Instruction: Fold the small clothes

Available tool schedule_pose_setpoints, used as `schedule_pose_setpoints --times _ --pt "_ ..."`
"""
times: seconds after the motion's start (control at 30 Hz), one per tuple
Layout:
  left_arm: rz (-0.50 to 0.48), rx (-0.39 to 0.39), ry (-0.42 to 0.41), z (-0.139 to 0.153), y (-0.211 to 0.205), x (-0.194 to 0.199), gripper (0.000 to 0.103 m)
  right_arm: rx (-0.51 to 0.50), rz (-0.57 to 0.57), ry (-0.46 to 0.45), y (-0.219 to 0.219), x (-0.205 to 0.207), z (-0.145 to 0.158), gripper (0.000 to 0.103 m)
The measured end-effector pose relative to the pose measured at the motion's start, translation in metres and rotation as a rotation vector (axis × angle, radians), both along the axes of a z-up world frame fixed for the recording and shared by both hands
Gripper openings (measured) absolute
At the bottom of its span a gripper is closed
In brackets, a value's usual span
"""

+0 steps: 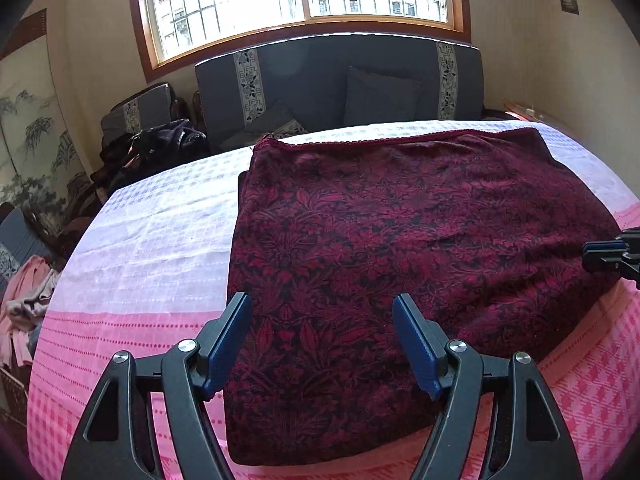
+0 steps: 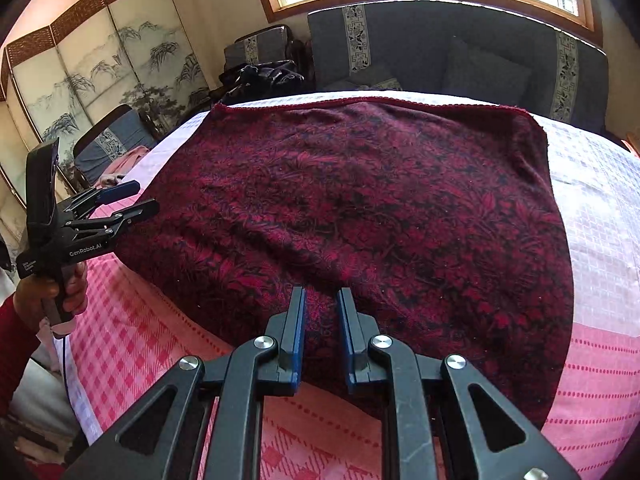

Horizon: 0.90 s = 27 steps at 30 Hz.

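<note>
A dark red floral cloth point(image 1: 400, 232) lies folded and flat on the table, and in the right wrist view the cloth point(image 2: 360, 200) covers most of the tabletop. My left gripper point(image 1: 320, 300) hovers open over the cloth's near left part, nothing between its fingers. From the right wrist view the left gripper point(image 2: 138, 199) stands at the cloth's left edge, held by a hand point(image 2: 48, 292) in a red sleeve. My right gripper point(image 2: 321, 294) is over the near edge of the cloth, its jaws a narrow gap apart and empty. The right gripper point(image 1: 586, 252) shows at the right edge.
A pink and white checked tablecloth point(image 1: 140, 240) covers the table. Behind it stand a grey sofa point(image 1: 340, 80) with cushions and a window. A dark garment point(image 1: 168, 140) and pink clothes point(image 1: 24, 300) lie to the left. A painted folding screen point(image 2: 100, 80) stands at the left.
</note>
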<state>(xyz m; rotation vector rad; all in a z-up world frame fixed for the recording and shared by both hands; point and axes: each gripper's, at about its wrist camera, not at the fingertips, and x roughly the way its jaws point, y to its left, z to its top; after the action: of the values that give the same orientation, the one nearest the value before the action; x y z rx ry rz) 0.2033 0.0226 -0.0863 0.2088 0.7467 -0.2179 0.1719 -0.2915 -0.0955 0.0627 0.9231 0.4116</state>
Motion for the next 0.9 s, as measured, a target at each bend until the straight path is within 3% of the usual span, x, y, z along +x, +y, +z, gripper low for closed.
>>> schedule_pose_setpoints --times 0.23,0.47,0.67,0.9 --pt "0.023 0.036 0.019 -0.013 0.0 0.008 0.073 -0.009 0.021 0.066 -0.001 0.003 -0.019 0.017" --pt "0.015 0.077 -0.005 -0.009 -0.008 0.007 0.073 0.1 -0.018 0.019 -0.022 0.007 0.013 0.017" --pt "-0.003 0.119 -0.024 -0.006 -0.021 0.01 0.073 0.026 -0.124 -0.037 -0.043 0.05 0.031 0.017" --pt "-0.001 0.152 -0.018 -0.011 -0.028 0.015 0.073 0.014 -0.244 0.016 -0.074 0.113 0.017 0.017"
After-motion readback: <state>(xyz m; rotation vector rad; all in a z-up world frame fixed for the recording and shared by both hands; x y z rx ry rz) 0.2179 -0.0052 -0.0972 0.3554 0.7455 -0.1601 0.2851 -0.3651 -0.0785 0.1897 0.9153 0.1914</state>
